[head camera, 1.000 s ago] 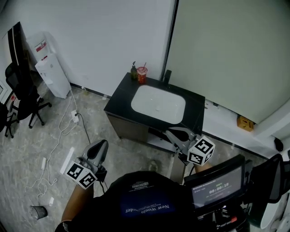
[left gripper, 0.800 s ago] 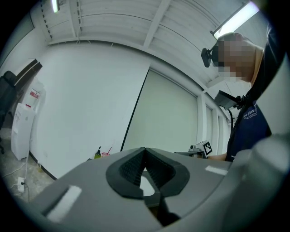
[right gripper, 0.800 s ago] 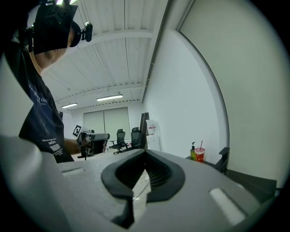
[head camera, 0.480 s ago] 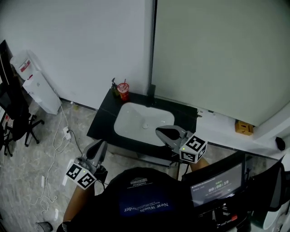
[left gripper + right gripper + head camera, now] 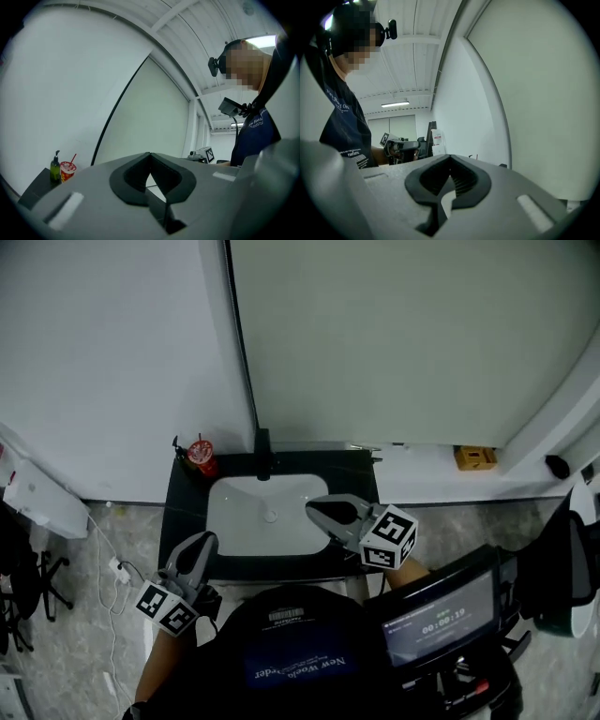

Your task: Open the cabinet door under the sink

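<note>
Black sink counter [image 5: 183,512] beneath both grippers [image 5: 199,547] [image 5: 316,509]

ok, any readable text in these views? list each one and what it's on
"00:00:19": on the screen, lower right of the head view.
"FANTASTIC": on the person's dark shirt, right gripper view; the smaller lines around it are blurred.
"New ...": on the shirt's back, head view; the rest of the line is too blurred to read.
Red cup on the counter: print too small to read.
</note>
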`<state>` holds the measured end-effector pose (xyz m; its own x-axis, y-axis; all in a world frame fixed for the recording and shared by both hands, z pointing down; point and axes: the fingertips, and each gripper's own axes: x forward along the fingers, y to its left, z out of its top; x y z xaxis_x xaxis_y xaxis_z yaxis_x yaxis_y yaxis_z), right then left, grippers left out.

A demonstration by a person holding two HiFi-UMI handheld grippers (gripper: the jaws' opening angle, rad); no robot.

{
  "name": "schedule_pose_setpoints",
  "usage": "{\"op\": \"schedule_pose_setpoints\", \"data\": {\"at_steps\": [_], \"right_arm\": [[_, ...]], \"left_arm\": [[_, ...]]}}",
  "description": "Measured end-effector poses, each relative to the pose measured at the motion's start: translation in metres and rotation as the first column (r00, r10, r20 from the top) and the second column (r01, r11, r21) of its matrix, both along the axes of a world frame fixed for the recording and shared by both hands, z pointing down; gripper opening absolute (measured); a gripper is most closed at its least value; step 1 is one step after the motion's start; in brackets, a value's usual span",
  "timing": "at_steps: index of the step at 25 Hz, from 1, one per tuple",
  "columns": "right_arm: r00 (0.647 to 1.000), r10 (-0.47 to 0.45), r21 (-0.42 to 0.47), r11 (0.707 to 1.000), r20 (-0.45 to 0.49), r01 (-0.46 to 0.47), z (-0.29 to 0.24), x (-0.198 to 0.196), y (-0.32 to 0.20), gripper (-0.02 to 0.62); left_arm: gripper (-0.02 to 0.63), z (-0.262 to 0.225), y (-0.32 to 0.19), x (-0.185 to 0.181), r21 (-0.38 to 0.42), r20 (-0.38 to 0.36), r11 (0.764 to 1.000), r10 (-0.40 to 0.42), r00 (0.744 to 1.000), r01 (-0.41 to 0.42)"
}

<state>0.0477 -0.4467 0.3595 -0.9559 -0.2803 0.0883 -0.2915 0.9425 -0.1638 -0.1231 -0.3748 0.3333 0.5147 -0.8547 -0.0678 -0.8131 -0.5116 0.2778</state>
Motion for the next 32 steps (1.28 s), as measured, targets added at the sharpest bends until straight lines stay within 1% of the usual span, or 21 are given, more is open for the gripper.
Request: {"op": "schedule_pose_setpoints", "data": {"at_steps": [3,5,7,9,11,15,18,21,26,29,32], "right_arm": [[0.996,0.092,0.005,0.996,0.002,-0.092,-0.003,-0.011,-0.003,0.002],[0.987,0.16,-0.015,0.987,0.023,-0.16,-0.007,-0.02,-0.004,0.002],[0.974,0.223,-0.034,0.974,0.046,-0.222,-0.012,-0.029,-0.007,0.0],[0.96,0.274,-0.043,0.961,0.056,-0.272,-0.014,-0.039,-0.011,0.0],[0.952,0.303,-0.043,0.953,0.047,-0.301,-0.012,-0.048,-0.013,0.0],[0.951,0.308,-0.033,0.951,-0.008,-0.308,-0.002,-0.051,-0.018,0.0],[0.953,0.301,-0.045,0.952,-0.026,-0.302,0.003,-0.045,-0.029,0.0],[0.956,0.291,-0.041,0.955,-0.032,-0.293,0.003,-0.042,-0.037,0.0],[0.963,0.269,-0.025,0.963,-0.029,-0.27,0.003,-0.045,-0.041,0.0],[0.968,0.251,-0.024,0.968,-0.032,-0.252,0.001,-0.048,-0.048,0.0],[0.97,0.24,-0.026,0.97,-0.035,-0.241,0.003,-0.05,-0.051,0.0]], "left_arm": [[0.0,0.001,-0.017,-0.017,0.018,-0.011,0.996,0.092,0.996,-0.092],[0.0,0.002,-0.025,-0.032,0.022,-0.01,0.988,0.151,0.989,-0.15],[0.0,-0.001,-0.033,-0.049,0.034,0.006,0.979,0.199,0.98,-0.199],[0.0,-0.002,-0.042,-0.065,0.039,0.02,0.973,0.228,0.973,-0.229],[0.0,-0.001,-0.048,-0.077,0.029,0.019,0.97,0.242,0.97,-0.242],[0.0,0.001,-0.062,-0.082,0.03,0.007,0.97,0.241,0.971,-0.241],[0.0,0.004,-0.07,-0.073,0.027,-0.028,0.973,0.231,0.973,-0.23],[0.0,0.01,-0.071,-0.069,0.023,-0.029,0.974,0.226,0.974,-0.225],[0.0,0.009,-0.068,-0.073,0.035,-0.03,0.98,0.199,0.98,-0.198],[0.0,0.005,-0.072,-0.072,0.032,-0.046,0.981,0.193,0.98,-0.191],[0.0,0.01,-0.075,-0.074,0.019,-0.028,0.983,0.182,0.983,-0.182]]}}
